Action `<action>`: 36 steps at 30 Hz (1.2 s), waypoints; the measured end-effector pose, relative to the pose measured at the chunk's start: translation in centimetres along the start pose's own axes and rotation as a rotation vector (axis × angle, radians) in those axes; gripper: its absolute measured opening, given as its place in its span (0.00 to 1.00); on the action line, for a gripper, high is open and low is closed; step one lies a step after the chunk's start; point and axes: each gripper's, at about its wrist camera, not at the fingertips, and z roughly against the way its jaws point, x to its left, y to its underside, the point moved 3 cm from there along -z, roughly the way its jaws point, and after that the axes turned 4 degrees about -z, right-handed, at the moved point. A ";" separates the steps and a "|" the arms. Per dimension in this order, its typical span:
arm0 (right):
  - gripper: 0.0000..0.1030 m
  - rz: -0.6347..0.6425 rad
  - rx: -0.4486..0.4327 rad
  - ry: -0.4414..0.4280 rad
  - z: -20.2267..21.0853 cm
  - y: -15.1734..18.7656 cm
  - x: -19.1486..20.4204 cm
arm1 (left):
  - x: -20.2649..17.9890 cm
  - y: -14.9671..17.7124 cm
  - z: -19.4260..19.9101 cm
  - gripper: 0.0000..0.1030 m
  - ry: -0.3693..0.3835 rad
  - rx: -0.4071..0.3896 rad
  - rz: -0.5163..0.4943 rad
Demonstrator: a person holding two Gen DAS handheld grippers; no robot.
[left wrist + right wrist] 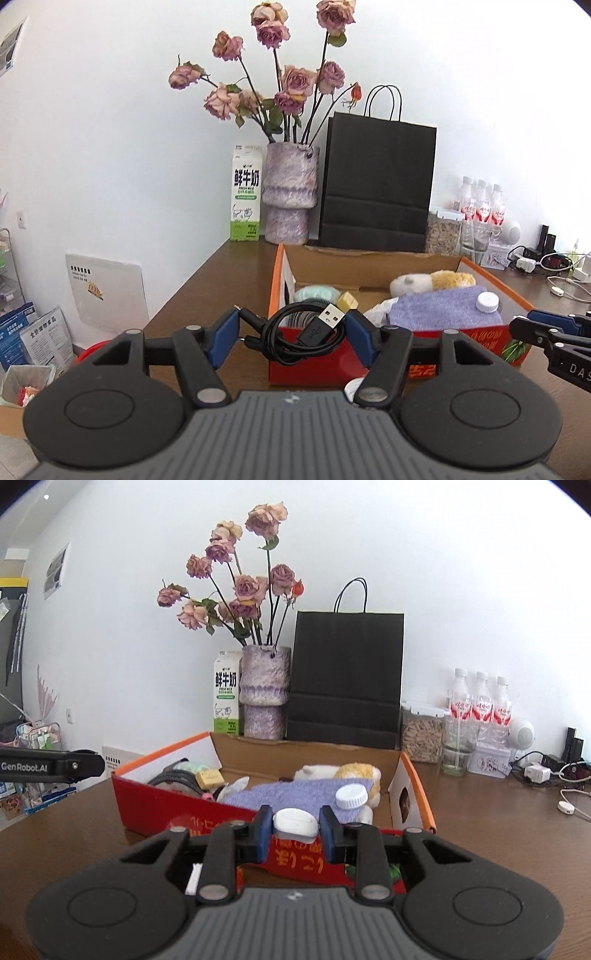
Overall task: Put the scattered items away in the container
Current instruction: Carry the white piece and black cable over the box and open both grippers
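The table (74,819) carries a red box (155,805) with orange rims, standing in front of both grippers. It already holds a purple cloth (288,792), a plush toy (351,771), a white-capped bottle (351,796), a pale green item (317,294) and a yellow block (208,776). The left gripper (291,332) clamps a coiled black cable (295,338) just before the box's near wall; the coil looks light and floppy, so loops may slip, and the bundle's middle grips best. The right gripper (295,825) pinches a small white cap-like piece (295,821), seemingly stiff, light and smooth, above the near wall.
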 end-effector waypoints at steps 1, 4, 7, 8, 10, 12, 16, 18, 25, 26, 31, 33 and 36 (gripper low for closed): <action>0.25 -0.006 -0.014 0.002 -0.3 -0.5 0.0 | -0.3 -0.5 -0.1 0.63 0.005 -0.012 -0.002; 0.25 -0.033 -0.048 0.000 -1.3 -2.4 0.0 | -1.4 -1.8 -0.6 0.63 0.021 -0.046 -0.003; 0.25 -0.043 -0.079 -0.002 -2.9 -4.3 0.3 | -2.4 -2.8 -1.7 0.63 0.030 -0.062 0.007; 0.25 -0.042 -0.088 -0.003 -3.4 -4.8 0.4 | -2.7 -3.1 -2.1 0.63 0.035 -0.067 0.013; 0.25 -0.043 -0.104 0.003 -4.9 -5.7 0.6 | -3.3 -3.9 -3.2 0.63 0.036 -0.078 0.022; 0.25 -0.069 -0.114 0.009 -6.5 -6.5 0.6 | -3.8 -4.9 -4.6 0.63 0.027 -0.089 0.034; 0.25 -0.125 -0.100 0.019 -10.2 -6.8 -0.2 | -4.4 -6.6 -8.3 0.63 0.023 -0.100 0.060; 0.25 -0.133 -0.080 0.026 -11.6 -6.2 -0.7 | -4.5 -6.9 -10.4 0.63 0.005 -0.103 0.076; 0.25 -0.165 0.011 0.036 -14.3 -4.0 -1.8 | -3.5 -3.6 -14.4 0.62 -0.040 0.023 0.058; 0.25 -0.159 0.011 0.039 -14.2 -3.9 -1.7 | -3.3 -3.5 -14.4 0.62 -0.040 0.022 0.068; 0.25 -0.126 -0.005 0.051 -13.2 -3.5 -1.1 | -3.6 -3.1 -13.9 0.63 -0.037 0.011 0.051; 0.25 -0.117 -0.001 0.051 -13.1 -3.3 -0.9 | -3.9 -2.9 -13.8 0.63 -0.033 0.012 0.041; 0.25 -0.104 0.003 0.054 -13.1 -3.2 -0.7 | -4.1 -2.9 -13.9 0.63 -0.028 0.014 0.028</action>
